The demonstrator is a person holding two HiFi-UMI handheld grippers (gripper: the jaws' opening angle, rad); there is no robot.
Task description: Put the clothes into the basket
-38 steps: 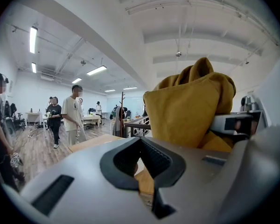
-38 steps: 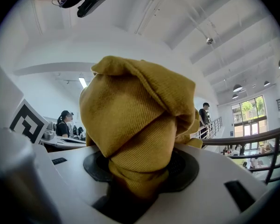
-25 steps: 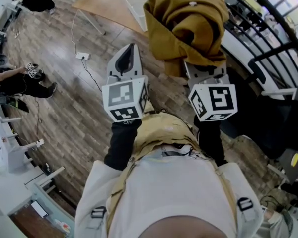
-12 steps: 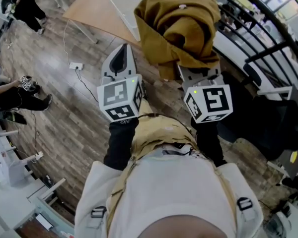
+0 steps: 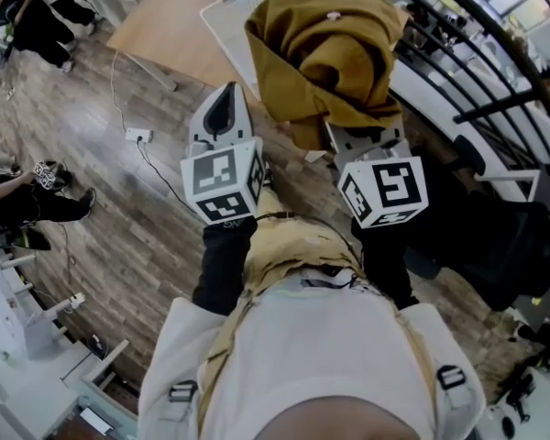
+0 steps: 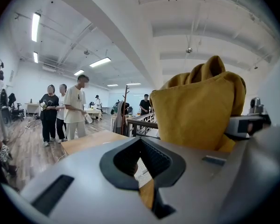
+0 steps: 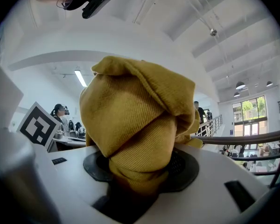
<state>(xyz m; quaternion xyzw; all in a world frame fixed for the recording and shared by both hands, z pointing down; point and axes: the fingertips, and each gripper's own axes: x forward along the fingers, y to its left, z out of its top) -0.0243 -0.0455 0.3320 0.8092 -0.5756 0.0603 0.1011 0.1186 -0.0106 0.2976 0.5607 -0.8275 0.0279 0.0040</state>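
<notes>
A mustard-yellow garment (image 5: 321, 53) hangs bunched from my right gripper (image 5: 357, 131), whose jaws are shut on a thick fold of it. In the right gripper view the garment (image 7: 135, 120) fills the space between the jaws of that gripper (image 7: 140, 167). My left gripper (image 5: 225, 108) is held level beside it, open, with nothing between its pads. In the left gripper view the garment (image 6: 196, 111) hangs to the right of the left gripper (image 6: 142, 160). A white basket (image 5: 225, 21) sits on a wooden table (image 5: 165, 26) just ahead.
A black railing (image 5: 495, 53) curves along the right. Dark furniture (image 5: 495, 236) stands at the right. A power strip (image 5: 135, 136) with a cable lies on the wood floor by the table. People (image 5: 37, 21) stand at the far left; others (image 6: 74, 108) stand beyond the table.
The table and basket have drawn closer and slid down and left in the head view. Both grippers kept their pose, and the garment stayed in the right one.
</notes>
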